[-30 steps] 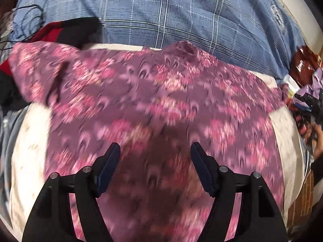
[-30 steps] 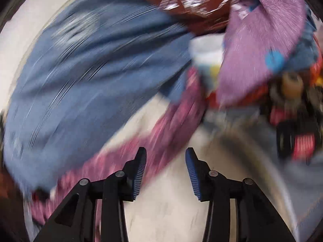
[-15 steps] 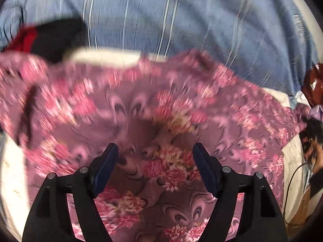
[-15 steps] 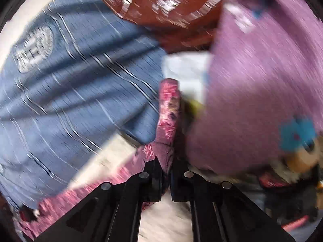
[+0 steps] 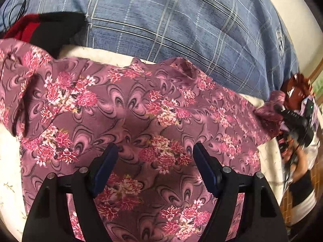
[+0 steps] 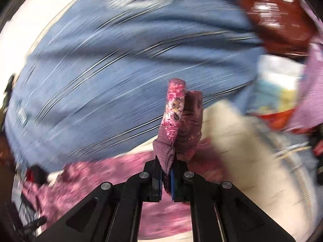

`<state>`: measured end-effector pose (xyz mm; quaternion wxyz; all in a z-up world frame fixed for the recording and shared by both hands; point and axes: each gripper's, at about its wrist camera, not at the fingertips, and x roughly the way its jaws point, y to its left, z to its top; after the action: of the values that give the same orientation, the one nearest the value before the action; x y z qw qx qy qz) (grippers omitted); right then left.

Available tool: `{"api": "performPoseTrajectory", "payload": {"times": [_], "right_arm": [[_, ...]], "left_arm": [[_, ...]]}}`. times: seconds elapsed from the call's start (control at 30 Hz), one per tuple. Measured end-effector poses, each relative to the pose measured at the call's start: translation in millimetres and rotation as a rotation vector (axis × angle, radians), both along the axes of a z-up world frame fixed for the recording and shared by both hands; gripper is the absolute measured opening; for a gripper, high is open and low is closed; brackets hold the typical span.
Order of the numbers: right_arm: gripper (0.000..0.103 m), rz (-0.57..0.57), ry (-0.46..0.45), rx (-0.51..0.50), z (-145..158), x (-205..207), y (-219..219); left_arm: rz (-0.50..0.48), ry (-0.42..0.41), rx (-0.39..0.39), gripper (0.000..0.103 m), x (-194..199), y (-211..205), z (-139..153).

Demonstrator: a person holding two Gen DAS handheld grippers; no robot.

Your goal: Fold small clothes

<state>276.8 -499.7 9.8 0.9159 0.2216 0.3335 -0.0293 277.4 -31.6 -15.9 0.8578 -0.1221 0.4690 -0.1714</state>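
Observation:
A purple floral garment (image 5: 141, 111) lies spread on a cream bed sheet (image 5: 8, 181). My left gripper (image 5: 155, 173) is open and hovers just above the middle of the garment, holding nothing. My right gripper (image 6: 166, 179) is shut on the garment's right sleeve (image 6: 177, 117), which stands up bunched between the jaws. In the left wrist view the right gripper (image 5: 290, 119) shows at the far right edge, holding the sleeve end (image 5: 268, 111).
A blue checked blanket (image 5: 171, 26) lies behind the garment. Red and black clothes (image 5: 40, 28) sit at the back left. A shiny brown bag (image 6: 282, 14), a lilac cloth (image 6: 310, 92) and other clutter lie to the right.
My right gripper moved onto the sleeve, shut on it and now lifts it. My left gripper stayed open and shifted slightly over the garment.

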Motion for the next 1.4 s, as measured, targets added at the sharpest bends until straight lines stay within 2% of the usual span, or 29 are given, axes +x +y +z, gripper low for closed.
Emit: {"api": "performPoseTrajectory", "payload": {"times": [0.17, 0.33, 0.5, 0.67, 0.8, 0.83, 0.87, 0.97, 1.1, 1.2, 1.33, 1.37, 1.4], "right_arm": [[0.005, 0.148, 0.032, 0.019, -7, 34, 89], [0.005, 0.308, 0.054, 0.032, -11, 48, 171], [0.005, 0.465, 0.07, -0.015, -6, 45, 243], [0.006, 0.574, 0.083, -0.049, -17, 44, 308], [0.018, 0.647, 0.141, -0.011, -36, 41, 341], [0.026, 0.66, 0.175, -0.005, -43, 40, 347], [0.03, 0.669, 0.202, 0.008, -48, 38, 350], [0.034, 0.68, 0.212, 0.046, -41, 25, 337], [0.046, 0.639, 0.187, 0.041, -19, -5, 292], [0.05, 0.578, 0.179, 0.033, -12, -25, 250], [0.051, 0.473, 0.179, 0.072, -14, -48, 191], [0.051, 0.446, 0.179, 0.094, -16, -52, 177], [0.051, 0.413, 0.176, 0.124, -18, -56, 164]], "left_arm": [[0.011, 0.023, 0.026, 0.076, 5, 7, -9], [0.031, 0.066, -0.042, 0.076, 11, 21, -14], [0.066, 0.049, -0.067, 0.076, 13, 39, -6], [0.117, 0.048, -0.131, 0.077, 15, 63, -1], [0.148, 0.067, -0.181, 0.077, 20, 76, -5], [0.146, 0.077, -0.198, 0.077, 21, 78, -7], [0.142, 0.087, -0.211, 0.077, 22, 79, -9], [0.115, 0.105, -0.242, 0.077, 22, 74, -13], [0.031, 0.132, -0.305, 0.077, 24, 50, -18], [-0.004, 0.127, -0.273, 0.08, 31, 27, -14], [0.011, 0.111, -0.186, 0.08, 58, -11, -4], [0.029, 0.113, -0.171, 0.074, 63, -15, -4], [0.045, 0.1, -0.171, 0.057, 70, -21, -1]]}}
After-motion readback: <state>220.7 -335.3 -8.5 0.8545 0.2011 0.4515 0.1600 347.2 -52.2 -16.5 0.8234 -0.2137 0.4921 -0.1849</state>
